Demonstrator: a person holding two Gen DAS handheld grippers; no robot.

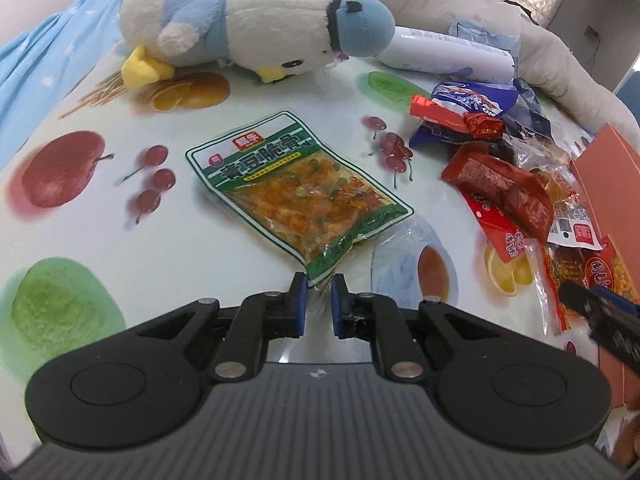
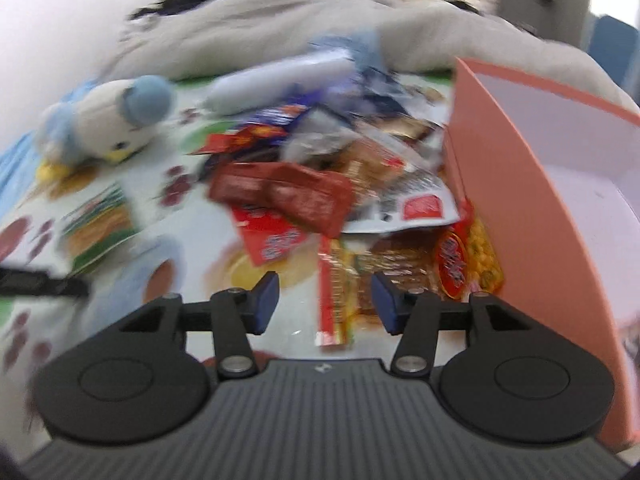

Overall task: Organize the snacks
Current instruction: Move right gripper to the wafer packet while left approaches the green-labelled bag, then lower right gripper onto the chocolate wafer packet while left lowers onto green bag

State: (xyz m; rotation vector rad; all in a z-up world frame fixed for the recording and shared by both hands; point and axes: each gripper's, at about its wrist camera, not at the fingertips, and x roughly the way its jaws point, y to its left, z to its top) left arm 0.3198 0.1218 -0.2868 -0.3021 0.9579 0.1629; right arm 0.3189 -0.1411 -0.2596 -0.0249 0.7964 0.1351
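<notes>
The green-bordered clear plastic snack pouch (image 1: pixel 298 196) at frame centre reads "青豆脆骨", with a red badge above; other wrappers' print is illegible.

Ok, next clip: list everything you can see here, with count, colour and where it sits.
green snack packet: one, green edge with orange filling, lying flat mid-table, its near corner between the left tool's pads
snack pile: many packets, mostly red, blue and orange, on the table right of the green packet
box: one, salmon pink with white inside, open, right of the pile
plush bird: one, white and light blue with yellow beak, lying at the far side
white tube: one, white, far side beside the plush
tablecloth: one, pale with fruit prints
left tool: black with blue pads, shut on the green packet's corner
right tool: black, open above the pile's near edge
</notes>
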